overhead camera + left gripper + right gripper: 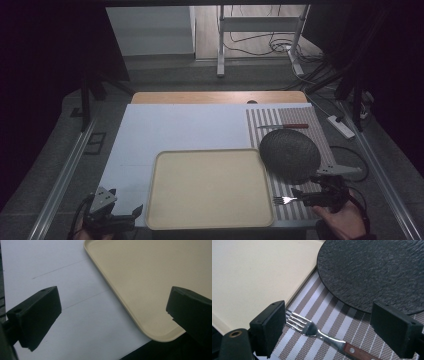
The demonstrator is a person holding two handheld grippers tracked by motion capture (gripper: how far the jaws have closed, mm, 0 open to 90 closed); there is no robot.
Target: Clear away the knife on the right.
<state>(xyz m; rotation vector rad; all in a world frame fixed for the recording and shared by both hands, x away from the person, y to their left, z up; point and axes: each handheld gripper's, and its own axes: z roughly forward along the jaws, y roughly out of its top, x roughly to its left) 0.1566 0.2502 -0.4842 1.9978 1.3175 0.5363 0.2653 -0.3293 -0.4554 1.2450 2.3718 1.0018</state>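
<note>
Dim floor, trailing cables and a metal frame are lying beyond the desk [215,96], whose top is carrying a pale sheet [175,127] and, to the right, a striped placemat [295,117].

Near the front of that placemat a fork [284,200] is lying flat, its tines pointing toward the beige tray [210,187] just beside it. Seen from the right gripper view, the fork [317,331] is showing a steel head and a riveted wooden handle. The right gripper [311,196] is hovering over it with its fingers spread wide apart, one finger [270,326] sitting close to the tines without clamping anything; a hand [342,220] is holding it.

Just behind the fork a dark textured plate [290,154] is resting on the placemat, its edge reaching the tray's corner. Farther back a knife [285,126] with a reddish handle is lying across the stripes.

At the front left, the left gripper [122,216] is hanging over the sheet beside the tray's near corner [162,336], its fingers [35,315] also standing wide apart and holding nothing.
</note>
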